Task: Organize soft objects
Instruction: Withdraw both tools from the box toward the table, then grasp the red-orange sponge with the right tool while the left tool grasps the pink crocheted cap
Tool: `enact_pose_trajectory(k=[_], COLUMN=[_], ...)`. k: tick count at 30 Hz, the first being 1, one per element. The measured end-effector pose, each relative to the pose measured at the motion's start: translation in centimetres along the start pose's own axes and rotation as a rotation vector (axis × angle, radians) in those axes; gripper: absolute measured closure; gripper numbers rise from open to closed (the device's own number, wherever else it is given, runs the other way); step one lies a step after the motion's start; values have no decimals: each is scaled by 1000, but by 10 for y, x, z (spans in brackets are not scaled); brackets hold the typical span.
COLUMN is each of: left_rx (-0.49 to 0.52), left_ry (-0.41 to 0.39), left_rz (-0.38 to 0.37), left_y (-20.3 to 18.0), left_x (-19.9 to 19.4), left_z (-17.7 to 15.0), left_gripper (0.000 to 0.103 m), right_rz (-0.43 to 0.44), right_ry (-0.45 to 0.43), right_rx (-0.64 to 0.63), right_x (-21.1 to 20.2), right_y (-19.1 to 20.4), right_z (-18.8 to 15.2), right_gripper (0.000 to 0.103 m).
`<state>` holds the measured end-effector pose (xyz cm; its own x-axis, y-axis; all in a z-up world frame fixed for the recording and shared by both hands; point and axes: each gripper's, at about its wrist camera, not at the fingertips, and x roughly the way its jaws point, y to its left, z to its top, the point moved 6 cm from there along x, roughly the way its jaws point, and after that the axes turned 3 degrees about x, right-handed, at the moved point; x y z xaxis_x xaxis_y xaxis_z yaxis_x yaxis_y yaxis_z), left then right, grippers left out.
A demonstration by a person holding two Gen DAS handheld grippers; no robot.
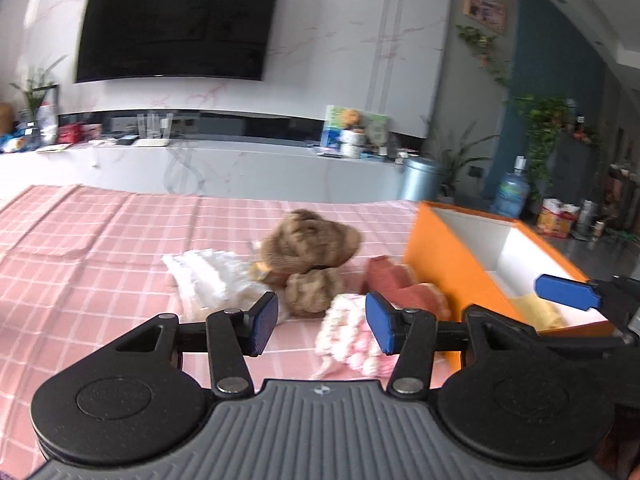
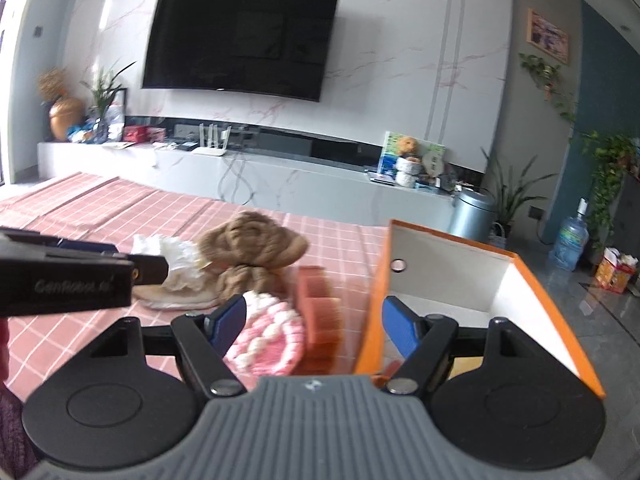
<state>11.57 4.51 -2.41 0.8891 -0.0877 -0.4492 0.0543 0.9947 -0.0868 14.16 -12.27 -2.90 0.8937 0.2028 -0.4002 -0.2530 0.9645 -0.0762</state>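
Note:
Soft things lie in a heap on the pink checked cloth (image 1: 80, 248): a brown knitted piece (image 1: 308, 244), a white fluffy piece (image 1: 208, 272), a red-brown piece (image 1: 396, 280) and a pink-and-white knitted piece (image 1: 348, 336). An orange box (image 1: 440, 264) with a white inside stands open to their right; something yellow (image 1: 536, 312) lies in it. My left gripper (image 1: 322, 322) is open and empty, just before the pink-and-white piece. My right gripper (image 2: 314, 326) is open and empty, straddling the box's near left wall (image 2: 372, 312), with the pink-and-white piece (image 2: 268, 340) by its left finger.
A long white TV bench (image 1: 240, 168) with bottles and boxes runs behind the table, under a wall TV (image 1: 176, 24). A metal bin (image 1: 424, 178), a water jug (image 1: 512, 192) and plants stand on the floor at the right.

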Motion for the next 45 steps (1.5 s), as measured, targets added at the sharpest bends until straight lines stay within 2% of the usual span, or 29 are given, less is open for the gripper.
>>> enact_pose_trajectory(k=[3,7,10,13,18,21,25,29,32,34,38,45], left_rx=[12,-14,-49,-82,-79,-89,-53,-56,-100,-163,-301,-421], left_ry=[-3,24,64,72,99,122,145,224,272,315,385,460], left_rz=[33,47,2,-19,-97,-153,-224,-277,-256,-220,-207,-165], left_y=[9,28,40,46,40,32,17,2,-4,-3,-3,2], left_x=[-4,-4,-1,2,10,20,34,58,76,86,103,126], left_z=[-6,-18,-26,-27,-25,-20,-10,-7,-9,-12,-23,-34], left_gripper=[43,43,43,44,44,47,49,37,31,31,31,31], right_rz=[31,45,56,66,18,11,50,127,186,221,267,312], right_ry=[-35,-24,-4,24,69,95,158,269,359,396,439,488], right_rx=[-4,-24,-39,-60,-128,-181,-286,-361,-362,-354,-372,-468], right_x=[1,8,15,25,43,54,68,88,106,117,137,162], right_y=[10,22,28,39,41,32,17,1,-10,-15,-16,-14], right_z=[-2,-3,-5,-9,-10,-5,5,11,14,17,20,16], right_gripper=[29,28,28,28,31,44,51,56,56,56,59,63])
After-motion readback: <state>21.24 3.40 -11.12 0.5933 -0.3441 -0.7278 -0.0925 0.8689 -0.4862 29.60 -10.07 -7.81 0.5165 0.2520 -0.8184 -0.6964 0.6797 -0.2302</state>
